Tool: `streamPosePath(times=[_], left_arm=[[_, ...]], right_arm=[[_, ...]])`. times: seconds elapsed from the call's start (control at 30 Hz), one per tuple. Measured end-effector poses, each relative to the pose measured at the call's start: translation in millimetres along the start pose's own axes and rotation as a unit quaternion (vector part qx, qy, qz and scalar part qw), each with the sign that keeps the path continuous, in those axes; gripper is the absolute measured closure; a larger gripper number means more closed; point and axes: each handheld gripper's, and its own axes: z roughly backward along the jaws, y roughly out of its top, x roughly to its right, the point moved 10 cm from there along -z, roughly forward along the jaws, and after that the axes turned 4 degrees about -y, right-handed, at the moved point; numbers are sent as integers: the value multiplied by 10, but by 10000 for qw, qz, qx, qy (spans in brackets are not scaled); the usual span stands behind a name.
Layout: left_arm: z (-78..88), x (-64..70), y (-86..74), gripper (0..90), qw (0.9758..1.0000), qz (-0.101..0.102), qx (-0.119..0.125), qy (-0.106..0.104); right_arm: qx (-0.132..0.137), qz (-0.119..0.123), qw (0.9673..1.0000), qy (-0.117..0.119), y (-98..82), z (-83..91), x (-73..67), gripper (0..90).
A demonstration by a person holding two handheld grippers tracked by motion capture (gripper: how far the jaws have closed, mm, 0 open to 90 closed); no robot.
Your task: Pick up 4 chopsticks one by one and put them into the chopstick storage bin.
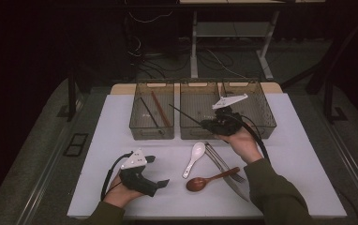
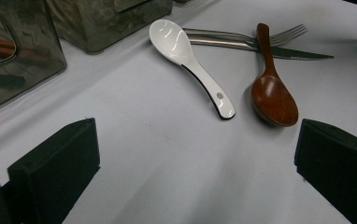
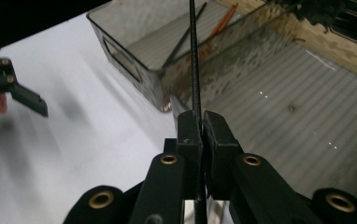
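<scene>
- Over the middle bin [image 1: 200, 131], a thin black chopstick [image 1: 186, 116] is pinched between the shut pads of the right gripper [image 1: 213, 124]; it sticks out from the jaws toward the left bin [image 1: 152, 132], its tip above the gap between the two.
- From the right gripper view, the black chopstick [image 3: 195, 70] runs straight up from the closed right gripper [image 3: 200, 122], crossing the near corner of the middle bin [image 3: 279, 107], whose ribbed floor lies below.
- Left of the middle bin, the left bin holds a dark chopstick [image 1: 147, 112] and a reddish-brown chopstick [image 1: 160, 109], both lying slantwise on its floor.
- Right of the middle bin stands a third bin [image 1: 261, 115], partly covered by the right gripper's grey plate.
- Just in front of the middle bin, on the white table [image 1: 97, 140], lie a white ceramic spoon [image 1: 194, 158], a fork [image 1: 221, 161] and a knife [image 1: 235, 185] side by side, and a wooden spoon [image 1: 205, 181] whose handle crosses over them.
- Well in front and to the left of the middle bin, the left gripper [image 1: 158, 171] rests on the table, jaws spread wide with nothing between them.
- Between those open jaws, the left gripper view looks at bare table [image 2: 167, 163], with the white ceramic spoon [image 2: 190, 65] and wooden spoon [image 2: 272, 93] beyond.
</scene>
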Motion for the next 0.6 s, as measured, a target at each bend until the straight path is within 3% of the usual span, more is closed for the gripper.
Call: streamPosePath(times=[0.6], left_arm=[[3,14,13,0,10000,7,37,-33]], right_arm=[[-142,-169,9997,-65,357,-505,-128,852]])
